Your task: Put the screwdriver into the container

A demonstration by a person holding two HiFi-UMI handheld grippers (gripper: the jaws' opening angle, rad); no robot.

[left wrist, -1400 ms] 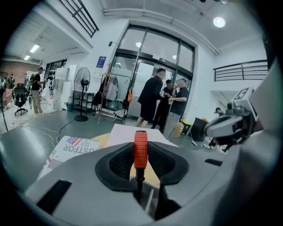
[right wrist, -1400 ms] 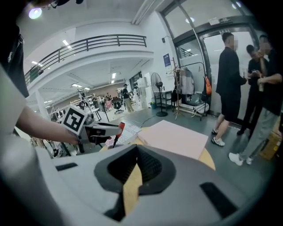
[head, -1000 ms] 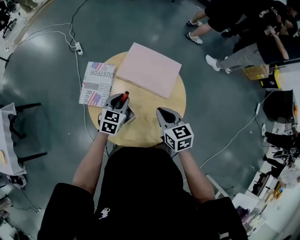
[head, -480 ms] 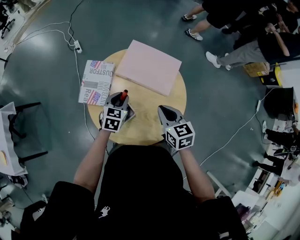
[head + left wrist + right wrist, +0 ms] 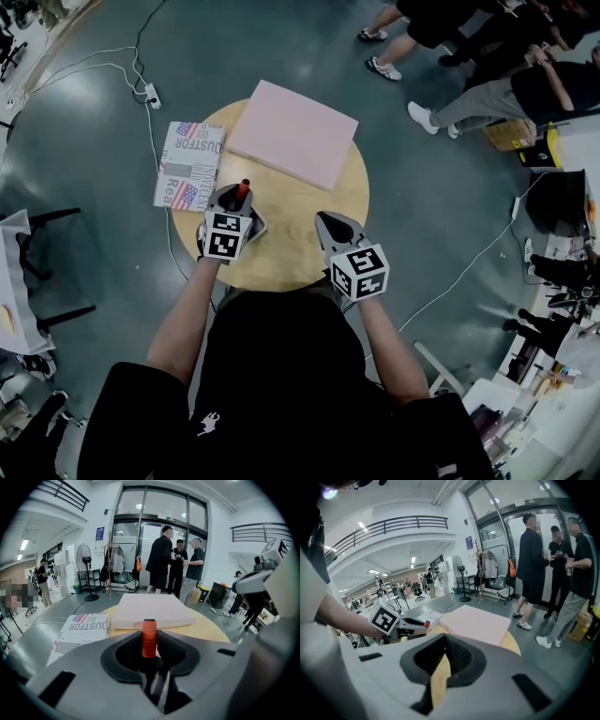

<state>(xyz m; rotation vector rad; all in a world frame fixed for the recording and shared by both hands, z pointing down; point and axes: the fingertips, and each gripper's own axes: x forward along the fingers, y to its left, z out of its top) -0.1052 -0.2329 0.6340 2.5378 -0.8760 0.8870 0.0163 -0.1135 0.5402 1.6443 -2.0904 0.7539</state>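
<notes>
A screwdriver with a ribbed red-orange handle [image 5: 149, 637] stands between the pads of my left gripper [image 5: 149, 645], which is shut on it, handle end pointing away from me. In the head view the left gripper [image 5: 240, 201] hovers over the left part of the round wooden table [image 5: 291, 239], the screwdriver [image 5: 243, 190] sticking out of its tip. A flat pink box [image 5: 292, 133] lies on the table's far side, just ahead of the screwdriver [image 5: 152, 609]. My right gripper [image 5: 323, 223] hangs over the table's right front; its jaws [image 5: 443, 660] stand a narrow gap apart with nothing in them.
A printed cardboard box [image 5: 190, 166] overhangs the table's left edge. A power strip [image 5: 147, 94] and cables lie on the floor at the far left. Several people [image 5: 487, 56] stand beyond the table at the upper right. A chair [image 5: 47, 262] is at the left.
Both grippers have stayed almost in place, the left still holding the screwdriver. The people at the upper right have shifted a little.
</notes>
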